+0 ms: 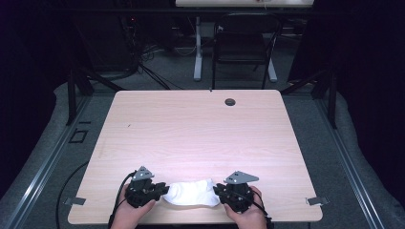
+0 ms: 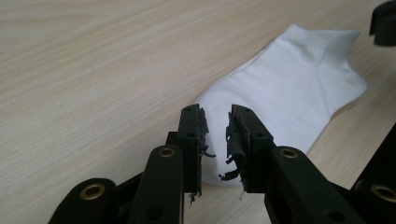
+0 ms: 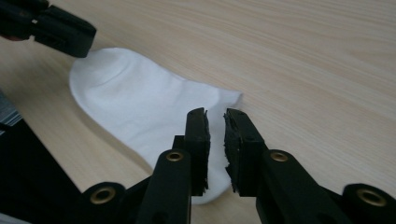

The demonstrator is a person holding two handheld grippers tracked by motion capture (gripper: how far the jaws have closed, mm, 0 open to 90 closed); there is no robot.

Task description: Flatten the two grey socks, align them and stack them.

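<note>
left gripper [image 2: 215, 122]: fingers slightly apart | right gripper [image 3: 215, 122]: fingers slightly apart

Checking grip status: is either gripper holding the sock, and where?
Nothing is held: both grippers' fingers stand parted over the white sock, left gripper and right gripper at opposite ends.

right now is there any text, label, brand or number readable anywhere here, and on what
None: no word, label, brand or number can be read in any view.
The white sock is plain, with no print or tag on the side that shows.
The wooden table carries no marking, only a dark round grommet.
The left gripper and right gripper bear no lettering, only brass rivets and worn pads.
</note>
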